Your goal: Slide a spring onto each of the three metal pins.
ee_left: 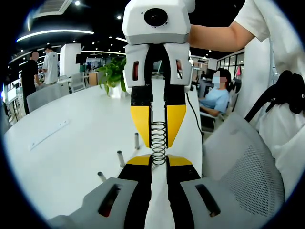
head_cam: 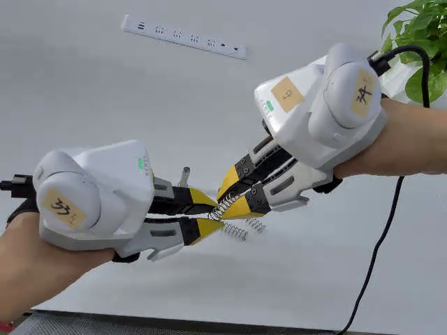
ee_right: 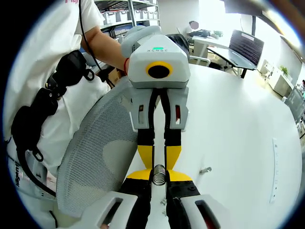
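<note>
A small steel spring (head_cam: 223, 207) hangs between both grippers above the white table (head_cam: 105, 91). My left gripper (head_cam: 209, 213) comes in from the lower left and is shut on one end. My right gripper (head_cam: 234, 199) comes in from the upper right, its yellow fingers closed along the spring's sides. In the left gripper view the spring (ee_left: 158, 133) runs from the right gripper (ee_left: 158, 140) down into my left gripper (ee_left: 158, 161). Three upright metal pins (ee_left: 120, 158) stand bare to the left. Two loose springs (head_cam: 235, 231) lie under the tips. The right gripper view shows the spring (ee_right: 159, 175) end-on.
A white power strip (head_cam: 183, 36) lies at the far side of the table. A plant (head_cam: 419, 42) stands at the back right, and a black cable (head_cam: 380, 244) trails down the right. A grey mesh chair (ee_left: 248, 162) is near the table's front edge.
</note>
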### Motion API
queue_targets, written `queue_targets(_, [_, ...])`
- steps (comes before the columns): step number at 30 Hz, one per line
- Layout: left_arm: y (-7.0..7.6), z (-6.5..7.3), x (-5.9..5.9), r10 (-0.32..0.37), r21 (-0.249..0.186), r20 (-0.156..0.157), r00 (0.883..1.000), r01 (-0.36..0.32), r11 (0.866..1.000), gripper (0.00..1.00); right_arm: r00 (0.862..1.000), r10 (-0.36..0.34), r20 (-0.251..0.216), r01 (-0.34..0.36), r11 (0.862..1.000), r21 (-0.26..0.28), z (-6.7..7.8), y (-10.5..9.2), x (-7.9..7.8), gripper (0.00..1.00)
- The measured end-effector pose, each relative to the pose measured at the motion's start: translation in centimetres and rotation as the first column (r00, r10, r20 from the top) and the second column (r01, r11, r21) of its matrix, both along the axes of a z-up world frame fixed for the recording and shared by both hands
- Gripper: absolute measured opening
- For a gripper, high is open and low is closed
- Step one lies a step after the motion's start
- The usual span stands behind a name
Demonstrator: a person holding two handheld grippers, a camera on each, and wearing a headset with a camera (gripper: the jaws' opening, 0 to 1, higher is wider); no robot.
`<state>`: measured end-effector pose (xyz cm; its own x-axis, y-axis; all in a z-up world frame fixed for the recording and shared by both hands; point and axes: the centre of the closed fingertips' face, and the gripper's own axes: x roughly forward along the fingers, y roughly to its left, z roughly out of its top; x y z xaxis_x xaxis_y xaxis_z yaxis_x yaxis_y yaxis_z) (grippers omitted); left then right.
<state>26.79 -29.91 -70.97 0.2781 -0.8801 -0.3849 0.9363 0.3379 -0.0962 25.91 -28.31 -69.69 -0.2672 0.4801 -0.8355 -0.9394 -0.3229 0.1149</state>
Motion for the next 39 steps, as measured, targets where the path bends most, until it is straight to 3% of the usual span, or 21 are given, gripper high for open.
queue_targets(8, [1.4,-0.5,0.2,0.034,0.01,0.006,0.999,-0.034,0.999,0.16,1.0,-0.024,0.004,0.024,1.0,0.015,0.4,0.5,0.7,0.07])
queue_targets(15, [3.6,-1.5,0.4,0.086,0.032,-0.003,0.996,-0.086,0.996,0.27,0.998,-0.063,0.029,0.062,0.998,0.022,0.8,0.9,1.9,0.07])
queue_targets(17, [4.3,-1.7,0.6,0.103,0.044,0.01,0.995,-0.103,0.994,0.32,0.996,-0.075,0.049,0.074,0.997,0.014,0.6,1.0,2.4,0.07])
queue_targets(29, [6.8,-2.7,1.3,0.162,0.07,0.017,0.987,-0.163,0.984,0.48,0.984,-0.126,0.122,0.129,0.992,-0.018,0.2,2.1,5.5,0.07])
queue_targets(39, [7.5,-3.6,1.4,0.176,0.079,0.01,0.984,-0.176,0.981,0.62,0.976,-0.095,0.197,0.114,0.99,-0.087,-1.3,2.8,7.6,0.07])
